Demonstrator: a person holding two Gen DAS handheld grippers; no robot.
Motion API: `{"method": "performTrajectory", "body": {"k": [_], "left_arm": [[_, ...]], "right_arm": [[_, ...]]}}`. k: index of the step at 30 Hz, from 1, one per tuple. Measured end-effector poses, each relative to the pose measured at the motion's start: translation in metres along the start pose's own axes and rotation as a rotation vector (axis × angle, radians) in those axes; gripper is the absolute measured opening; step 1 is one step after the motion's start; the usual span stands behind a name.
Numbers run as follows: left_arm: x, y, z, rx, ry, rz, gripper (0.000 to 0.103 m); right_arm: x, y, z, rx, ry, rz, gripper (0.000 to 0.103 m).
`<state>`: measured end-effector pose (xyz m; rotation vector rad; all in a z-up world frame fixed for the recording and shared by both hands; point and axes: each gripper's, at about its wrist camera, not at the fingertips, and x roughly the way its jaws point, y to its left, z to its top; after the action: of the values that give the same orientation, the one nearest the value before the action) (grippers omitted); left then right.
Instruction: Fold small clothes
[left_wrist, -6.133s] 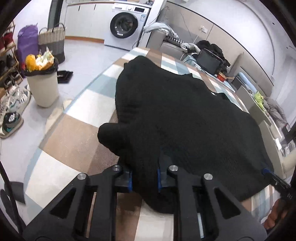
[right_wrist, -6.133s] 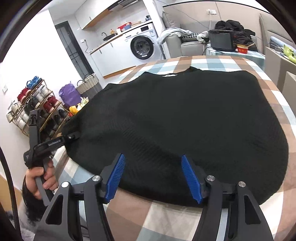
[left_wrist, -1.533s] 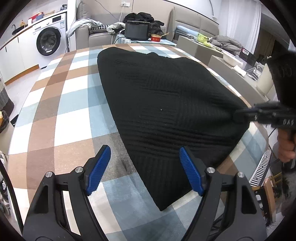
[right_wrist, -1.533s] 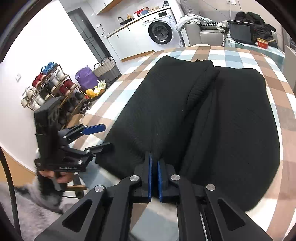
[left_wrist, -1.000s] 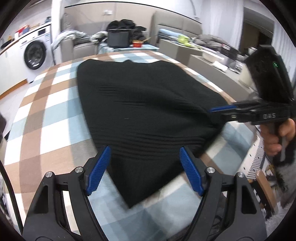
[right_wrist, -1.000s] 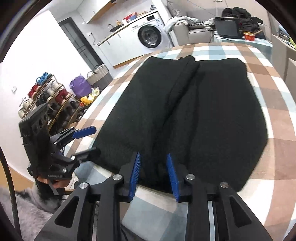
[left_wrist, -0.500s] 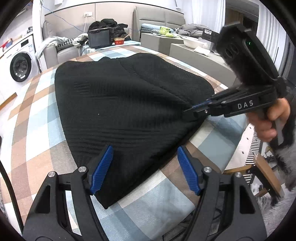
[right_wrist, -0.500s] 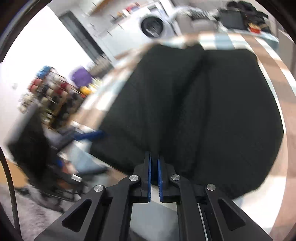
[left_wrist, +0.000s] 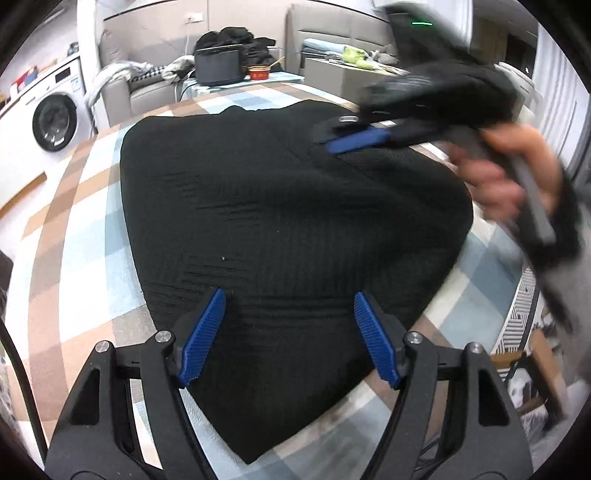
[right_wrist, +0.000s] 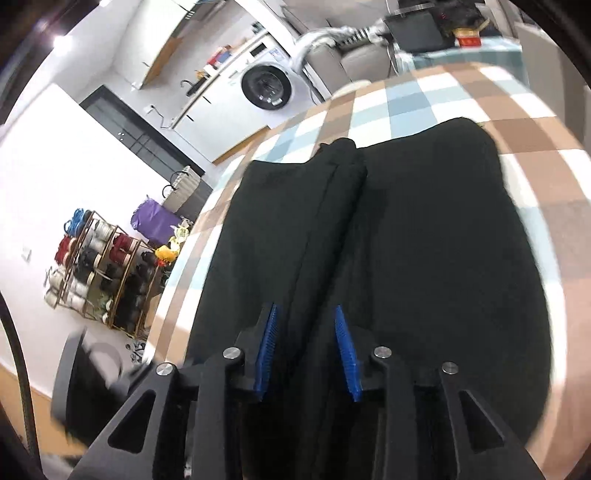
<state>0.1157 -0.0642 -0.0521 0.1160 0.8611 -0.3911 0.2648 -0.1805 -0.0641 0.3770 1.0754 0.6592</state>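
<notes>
A black knit sweater (left_wrist: 280, 206) lies spread on the checked table, its left side folded in over the body. It also shows in the right wrist view (right_wrist: 406, 258), with a folded ridge down the middle. My left gripper (left_wrist: 286, 332) is open over the sweater's near hem, holding nothing. My right gripper (right_wrist: 306, 350) is open, its blue pads on either side of the ridge. In the left wrist view the right gripper (left_wrist: 354, 142) is blurred above the sweater's far right part.
The checked tablecloth (left_wrist: 81, 236) shows bare to the left of the sweater. The table edge (left_wrist: 491, 295) is close on the right. A washing machine (right_wrist: 267, 88), a shoe rack (right_wrist: 99, 273) and a sofa with a laptop (left_wrist: 218, 66) stand around.
My right gripper has opened from shut and moved further in over the sweater. My left gripper stays open and has moved in over the near hem.
</notes>
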Motion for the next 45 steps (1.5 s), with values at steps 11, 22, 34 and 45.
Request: {"method": "performTrajectory", "body": {"k": [11, 22, 34, 45], "left_arm": [[0.0, 0.007, -0.002, -0.001, -0.005, -0.037, 0.07], [-0.004, 0.008, -0.005, -0.013, -0.008, -0.043, 0.07], [-0.023, 0.032, -0.007, -0.143, -0.031, -0.013, 0.072], [-0.033, 0.061, -0.013, -0.272, -0.051, 0.07, 0.072]], "right_arm": [[0.042, 0.003, 0.052, -0.012, 0.026, -0.033, 0.035], [0.038, 0.04, 0.072, -0.248, -0.091, -0.11, 0.006], [0.011, 0.024, 0.027, -0.161, 0.015, -0.149, 0.03], [-0.011, 0.058, -0.092, -0.207, 0.049, -0.113, 0.011]]}}
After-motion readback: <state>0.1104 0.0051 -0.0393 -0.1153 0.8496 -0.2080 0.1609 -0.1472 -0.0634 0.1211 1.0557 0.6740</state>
